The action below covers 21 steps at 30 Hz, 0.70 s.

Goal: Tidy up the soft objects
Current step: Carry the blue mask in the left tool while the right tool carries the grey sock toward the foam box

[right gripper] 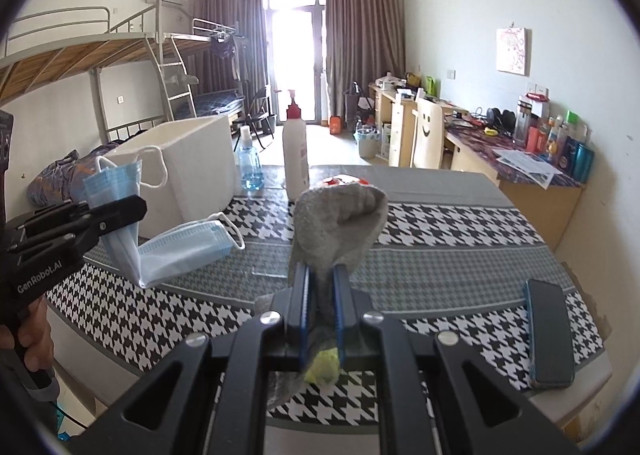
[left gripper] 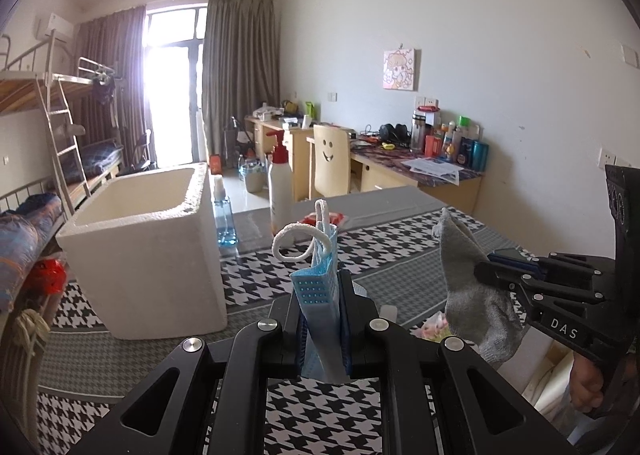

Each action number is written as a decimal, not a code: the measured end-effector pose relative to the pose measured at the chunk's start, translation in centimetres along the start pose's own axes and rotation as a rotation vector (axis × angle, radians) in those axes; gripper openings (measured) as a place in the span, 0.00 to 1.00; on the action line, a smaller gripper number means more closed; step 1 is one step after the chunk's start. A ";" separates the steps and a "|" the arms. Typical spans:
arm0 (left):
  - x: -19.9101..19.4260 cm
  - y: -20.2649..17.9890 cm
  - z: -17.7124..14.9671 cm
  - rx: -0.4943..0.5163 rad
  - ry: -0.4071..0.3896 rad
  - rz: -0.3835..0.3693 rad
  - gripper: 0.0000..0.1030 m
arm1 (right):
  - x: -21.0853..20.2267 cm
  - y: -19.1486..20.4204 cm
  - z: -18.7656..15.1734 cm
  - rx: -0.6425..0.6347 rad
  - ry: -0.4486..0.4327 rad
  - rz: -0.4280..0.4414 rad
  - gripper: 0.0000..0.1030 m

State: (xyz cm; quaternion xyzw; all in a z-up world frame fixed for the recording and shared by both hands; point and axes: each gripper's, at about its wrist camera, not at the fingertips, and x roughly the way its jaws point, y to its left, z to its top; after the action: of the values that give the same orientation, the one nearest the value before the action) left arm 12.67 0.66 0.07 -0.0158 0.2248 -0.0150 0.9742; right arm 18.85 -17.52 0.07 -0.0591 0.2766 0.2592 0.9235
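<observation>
Two soft things are held off the desk (right gripper: 460, 223) at once: the left gripper (left gripper: 320, 319) is clamped on a folded blue face mask (left gripper: 316, 295), and the right gripper (right gripper: 320, 295) is pinched shut on a grey sock (right gripper: 340, 223). Both hang above the near edge of the houndstooth cloth, the mask toward the left side, the sock nearer the middle. A white foam box (left gripper: 152, 255) stands open near the far left corner, and it looks the likely place for them, though that is a judgement. The mask is very light and limp; in the right wrist view its lower half droops and bends sideways below the gripper, and its ear loops (left gripper: 296, 243) stick up loose, so they could snag on the box rim. Holding it across the folded pleats, as now, seems sound. The sock is soft and floppy, a little heavier, with its cuff flopped over above the fingers and its toe end, with a yellowish patch, hanging below; a grip at the middle keeps both ends short. Neither will break or slip much. A dark phone (right gripper: 550, 335) lies at the near right edge, apart from both.
</observation>
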 end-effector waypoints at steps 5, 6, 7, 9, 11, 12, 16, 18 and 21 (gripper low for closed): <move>0.1 0.3 0.3 0.003 -0.008 0.012 0.14 | 0.4 0.4 0.6 0.004 -0.011 0.019 0.13; 0.0 0.4 0.4 0.004 -0.012 0.015 0.14 | 0.5 0.6 0.7 0.003 -0.013 0.022 0.13; 0.0 0.5 0.4 0.004 -0.014 0.014 0.14 | 0.6 0.7 0.9 0.001 -0.016 0.023 0.13; -0.1 0.7 0.6 0.001 -0.019 0.014 0.14 | 0.6 1.0 1.1 -0.003 -0.020 0.024 0.13; -0.3 0.9 0.7 -0.002 -0.027 0.017 0.14 | 0.8 1.2 1.4 -0.007 -0.023 0.030 0.13; -0.4 1.1 0.6 -0.002 -0.030 0.016 0.14 | 0.8 1.3 1.5 -0.010 -0.023 0.030 0.13; -0.6 1.4 0.9 0.000 -0.041 0.027 0.14 | 1.2 1.6 1.8 -0.018 -0.022 0.037 0.13; -0.7 1.6 1.1 -0.005 -0.046 0.024 0.14 | 1.3 1.8 2.0 -0.022 -0.022 0.040 0.13; -0.8 1.9 1.4 -0.008 -0.053 0.017 0.14 | 1.5 2.2 2.5 -0.029 -0.025 0.042 0.13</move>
State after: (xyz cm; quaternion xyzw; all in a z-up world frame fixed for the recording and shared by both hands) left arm 12.62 2.67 1.65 -0.0183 0.1988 -0.0054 0.9798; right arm 19.96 -14.32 1.39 -0.0633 0.2624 0.2834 0.9202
